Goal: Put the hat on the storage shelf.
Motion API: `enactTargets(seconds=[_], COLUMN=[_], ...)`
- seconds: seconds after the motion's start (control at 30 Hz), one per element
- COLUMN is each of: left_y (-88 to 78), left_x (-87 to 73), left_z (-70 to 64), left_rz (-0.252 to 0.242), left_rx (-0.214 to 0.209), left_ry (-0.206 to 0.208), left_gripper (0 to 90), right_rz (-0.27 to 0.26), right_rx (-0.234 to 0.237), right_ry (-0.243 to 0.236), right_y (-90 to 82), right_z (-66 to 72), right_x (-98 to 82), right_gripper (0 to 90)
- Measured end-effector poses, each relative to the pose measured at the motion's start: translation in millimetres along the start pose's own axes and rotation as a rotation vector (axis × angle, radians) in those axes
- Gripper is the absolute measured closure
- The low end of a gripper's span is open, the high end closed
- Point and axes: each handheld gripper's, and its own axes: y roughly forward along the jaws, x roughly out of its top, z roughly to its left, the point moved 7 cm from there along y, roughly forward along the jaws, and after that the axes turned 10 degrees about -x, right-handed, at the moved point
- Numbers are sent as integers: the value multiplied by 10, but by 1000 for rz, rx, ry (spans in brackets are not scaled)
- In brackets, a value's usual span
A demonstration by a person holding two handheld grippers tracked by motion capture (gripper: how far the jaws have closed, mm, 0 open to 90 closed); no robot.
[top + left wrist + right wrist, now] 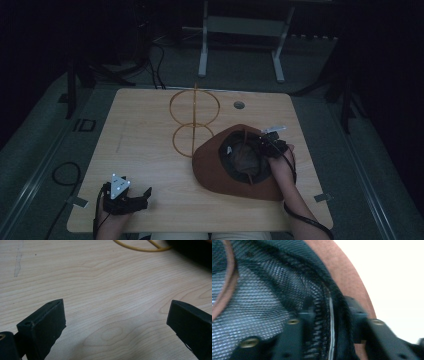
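A brown brimmed hat [220, 175] lies upside down on the right half of the wooden table [145, 135], its dark mesh lining [262, 302] facing up. My right gripper [260, 142] reaches into the hat from its far right rim. In the right gripper view, the jaws of that gripper [329, 315] stand on either side of the black inner band [334, 300], one inside the crown and one on the brim [347, 272], and pinch it. My left gripper [145, 197] rests low near the front left edge. Its jaws [115, 317] are wide apart over bare wood.
A gold wire stand [194, 120] of two stacked rings rises at the table's middle back, just left of the hat; its base ring [140, 248] shows in the left gripper view. A round cable hole [239, 105] sits at the back. A metal frame [240, 30] stands on the floor behind.
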Motion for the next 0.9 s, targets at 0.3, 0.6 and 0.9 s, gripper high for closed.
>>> enactTargets(seconds=[0.3,0.6,0.9], left_y=[6,39,106], left_x=[26,21,185], left_z=[-19,-68,-175], left_rz=[-3,16,24], left_rx=[-16,-26,-65], left_ry=[-11,-4,14], left_gripper=[27,40,50], right_rz=[-96,-259,-325], right_rx=[-29,5,21], right_ry=[77,190,214], right_y=[-203,-666,-962], right_z=[-132,-329,-433], right_x=[117,275,354], right_gripper=[842,843,843])
